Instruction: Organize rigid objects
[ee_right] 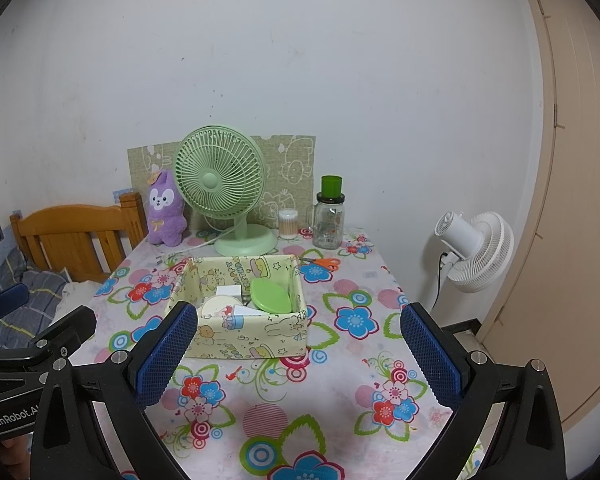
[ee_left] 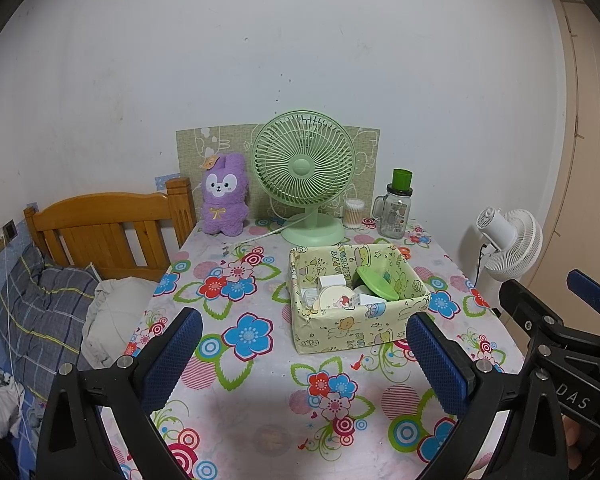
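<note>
A: Where are the claws?

B: The left claw (ee_left: 304, 360) and right claw (ee_right: 298, 354) hover low over the near edge of the table (ee_left: 260, 408), side by side. Both are spread wide and hold nothing.

A: And the things to organize?

B: They sit in a yellow box (ee_left: 356, 328) mid-table: a green lid (ee_right: 270, 297) leaning on white items, and a round cream lid (ee_left: 334, 298). Orange scissors (ee_right: 324, 263) lie just behind the box.

A: Why the wide spread?

B: Likely readiness to reach into the box, which lies straight ahead of both.
</note>
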Tool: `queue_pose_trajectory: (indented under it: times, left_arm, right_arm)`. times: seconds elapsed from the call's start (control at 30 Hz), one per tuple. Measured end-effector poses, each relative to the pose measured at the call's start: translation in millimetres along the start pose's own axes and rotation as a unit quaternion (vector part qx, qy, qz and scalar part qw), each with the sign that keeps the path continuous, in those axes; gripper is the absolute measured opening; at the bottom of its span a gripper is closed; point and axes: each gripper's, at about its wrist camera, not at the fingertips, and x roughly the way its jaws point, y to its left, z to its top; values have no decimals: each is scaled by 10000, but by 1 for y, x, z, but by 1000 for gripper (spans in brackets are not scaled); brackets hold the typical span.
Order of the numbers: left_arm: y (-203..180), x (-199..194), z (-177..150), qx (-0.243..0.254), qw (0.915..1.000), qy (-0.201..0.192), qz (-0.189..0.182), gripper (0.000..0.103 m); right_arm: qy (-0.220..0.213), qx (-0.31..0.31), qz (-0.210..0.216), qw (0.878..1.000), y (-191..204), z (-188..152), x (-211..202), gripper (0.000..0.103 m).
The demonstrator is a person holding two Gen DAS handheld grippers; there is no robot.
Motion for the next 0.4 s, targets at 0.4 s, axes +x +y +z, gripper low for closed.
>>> queue_pose_trajectory:
  times: [0.4]
  left_arm:
    - [0,0,0,-3,10000,5,0,103]
  right_arm:
    - [11,-25,-28,10000,0,-1,0,103]
